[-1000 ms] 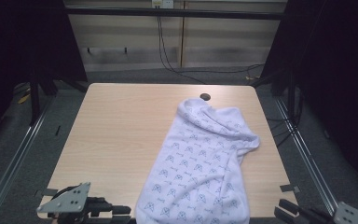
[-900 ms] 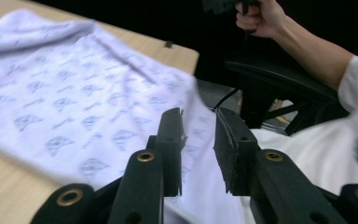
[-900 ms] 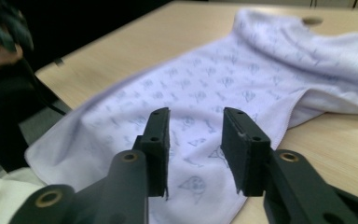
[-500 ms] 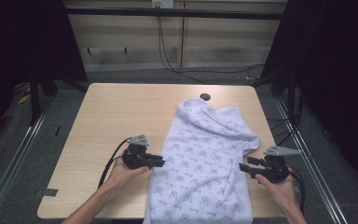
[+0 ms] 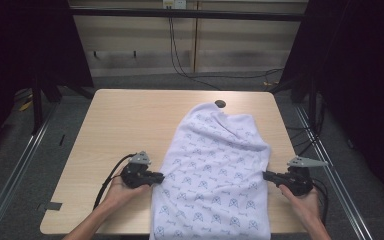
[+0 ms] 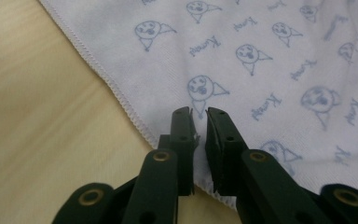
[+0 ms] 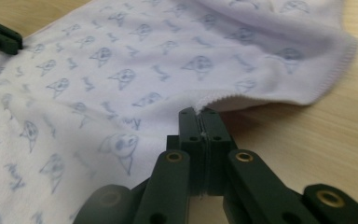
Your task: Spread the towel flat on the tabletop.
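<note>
high view first: on the left, the left gripper (image 5: 156, 176) sits right at the left edge of the white cloth (image 5: 215, 170), with its fingers (image 6: 182, 122) pointing in at it. in the left gripper view the fingers have just been closing and are now narrow, with a thin gap. the stitched edge of the cloth runs under and between them, but i cannot tell if they pinch it yet.

the cloth lies on the desk (image 5: 125, 120), long way running from the person out to the far side, so each hand has one long side just in front of its fingers. both hands are about as near to it.

on the right, the right gripper (image 5: 270, 175) has just been closing too. in the right gripper view its fingers (image 7: 190, 122) are tight together on the cloth hem (image 7: 223, 99), right at their tips.

the near end of the cloth hangs off the bottom of the high view, so its corners are cut off. the far end is bunched up and hard to read.
</note>
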Available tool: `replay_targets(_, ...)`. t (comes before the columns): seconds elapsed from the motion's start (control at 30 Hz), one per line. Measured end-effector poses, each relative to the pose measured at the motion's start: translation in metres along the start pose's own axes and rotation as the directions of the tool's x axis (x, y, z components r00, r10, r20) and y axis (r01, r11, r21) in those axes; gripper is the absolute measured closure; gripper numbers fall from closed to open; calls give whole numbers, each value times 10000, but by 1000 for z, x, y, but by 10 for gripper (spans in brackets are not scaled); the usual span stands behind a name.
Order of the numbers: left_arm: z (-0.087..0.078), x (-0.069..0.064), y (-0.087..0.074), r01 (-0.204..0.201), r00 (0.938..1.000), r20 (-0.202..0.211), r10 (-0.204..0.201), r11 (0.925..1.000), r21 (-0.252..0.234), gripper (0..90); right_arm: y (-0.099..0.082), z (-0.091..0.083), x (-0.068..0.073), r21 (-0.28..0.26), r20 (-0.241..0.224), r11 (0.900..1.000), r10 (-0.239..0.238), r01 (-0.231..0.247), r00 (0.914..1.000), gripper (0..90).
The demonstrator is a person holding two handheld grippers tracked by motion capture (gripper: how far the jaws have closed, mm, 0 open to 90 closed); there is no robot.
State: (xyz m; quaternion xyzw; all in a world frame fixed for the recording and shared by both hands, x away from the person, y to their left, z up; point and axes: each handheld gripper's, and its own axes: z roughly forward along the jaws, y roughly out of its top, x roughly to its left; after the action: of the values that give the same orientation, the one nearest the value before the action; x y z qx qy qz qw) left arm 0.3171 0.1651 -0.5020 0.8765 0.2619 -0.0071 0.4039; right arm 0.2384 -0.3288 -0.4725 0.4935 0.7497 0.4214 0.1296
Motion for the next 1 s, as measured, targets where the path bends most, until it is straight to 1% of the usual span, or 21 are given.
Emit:
replay_targets(0.07,-8,-6,-7,23,10000,71,-23,10000,77,786,-5,-7,2,4,69,10000,-25,25,10000,891)
replay_targets(0.17,-18,-18,-17,77,9996,281,-87,9993,360,761,-13,-13,7,98,-81,9999,-107,108,9999,890)
replay_targets(0.2,-21,-26,-21,13,9987,505,-39,9986,530,756,-15,-14,10,167,-87,9998,-89,91,9999,889)
replay_targets(0.23,-24,-32,-24,-240,9974,691,191,9972,709,752,-18,-15,14,326,-185,9992,-221,227,9996,889)
replay_targets(0.27,-28,-38,-28,-236,9954,945,157,9963,830,752,-21,-15,18,482,-214,9984,-291,301,9993,888)
replay_targets(0.3,-30,-40,-31,-115,9944,1053,25,9964,845,752,-24,-17,22,633,-359,9973,-356,378,9987,886)
replay_targets(0.33,-34,-42,-36,-79,9903,1392,-47,9959,897,752,-27,-18,25,678,-395,9968,-402,428,9984,884)
replay_targets(0.37,-36,-44,-38,-167,9879,1547,35,9963,845,748,-30,-20,28,807,-488,9958,-403,442,9980,866)
replay_targets(0.4,-37,-43,-38,-221,9880,1540,105,9970,736,743,-31,-21,30,829,-518,9955,-424,466,9978,833)
replay_targets(0.43,-38,-40,-36,-75,9879,1549,-19,9982,598,729,-32,-22,31,827,-547,9956,-405,450,9977,785)
replay_targets(0.47,-37,-38,-34,-15,9887,1495,-59,9988,493,718,-32,-23,33,808,-520,9952,-504,545,9974,725)
replay_targets(0.5,-36,-33,-29,14,9921,1257,-50,9996,289,714,-31,-24,34,737,-404,9955,-567,595,9976,685)
replay_targets(0.57,-31,-21,-17,295,9949,967,-286,9995,-77,707,-27,-23,31,469,-256,9975,-518,529,9983,650)
replay_targets(0.63,-19,-7,1,280,9988,411,-265,9990,-357,702,-19,-19,26,283,-73,9984,-479,481,9988,616)
replay_targets(0.7,-8,4,13,198,9998,73,-195,9990,-407,702,-13,-12,22,230,16,9983,-540,540,9985,622)
replay_targets(0.77,3,12,20,404,9992,-58,-407,9984,-397,704,-5,-6,18,145,92,9987,-495,494,9987,622)
replay_targets(0.8,12,15,21,237,9990,-382,-237,9997,3,708,-1,-3,16,35,134,9988,-484,483,9987,621)
replay_targets(0.83,15,14,19,-30,9983,-581,29,10000,-20,722,4,1,14,-16,212,9988,-495,495,9986,620)
replay_targets(0.87,14,12,18,-23,9979,-645,21,10000,-35,750,7,3,13,-76,195,9989,-457,459,9988,618)
replay_targets(0.93,9,9,15,84,9977,-681,-74,9999,150,752,10,4,13,-124,128,9990,-426,427,9990,616)
replay_targets(1.0,0,4,6,183,9964,-831,-168,9997,164,758,11,6,13,-70,51,9988,-474,475,9989,613)
